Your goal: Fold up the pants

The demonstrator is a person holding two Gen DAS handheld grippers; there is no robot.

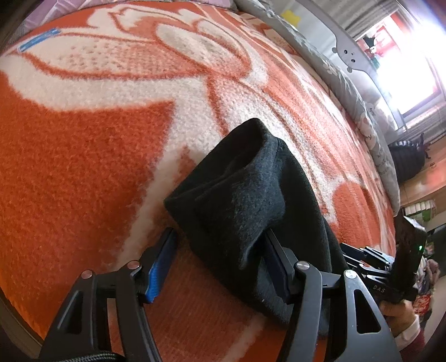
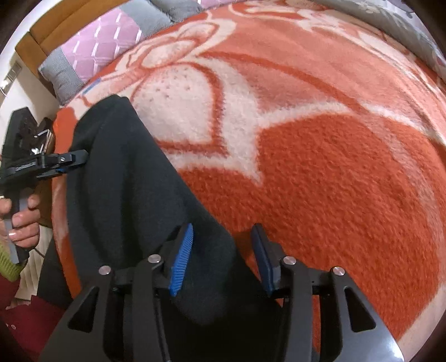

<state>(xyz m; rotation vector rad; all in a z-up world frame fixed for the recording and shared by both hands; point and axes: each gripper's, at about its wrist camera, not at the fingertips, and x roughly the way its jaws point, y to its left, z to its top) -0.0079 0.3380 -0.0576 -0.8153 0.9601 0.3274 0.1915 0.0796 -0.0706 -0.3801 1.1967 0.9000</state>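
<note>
Dark grey pants (image 1: 245, 195) lie bunched on an orange and white blanket (image 1: 83, 181). My left gripper (image 1: 220, 232) stands open around a thick fold of them; the cloth drapes over its right finger, while the blue left pad (image 1: 160, 267) shows bare. In the right wrist view the pants (image 2: 125, 181) run as a long strip from upper left to the bottom. My right gripper (image 2: 223, 227) is open over their near end: the cloth lies against the left pad (image 2: 181, 261) and the right pad (image 2: 263, 259) is free. The left gripper (image 2: 75, 161) sits at the strip's far edge.
A pink and grey pillow (image 2: 92, 47) lies at the head of the bed, with a wooden headboard (image 2: 55, 25) behind. A grey patterned quilt (image 1: 348, 83) runs along the far side of the blanket. A hand (image 2: 22, 220) holds the left gripper's handle.
</note>
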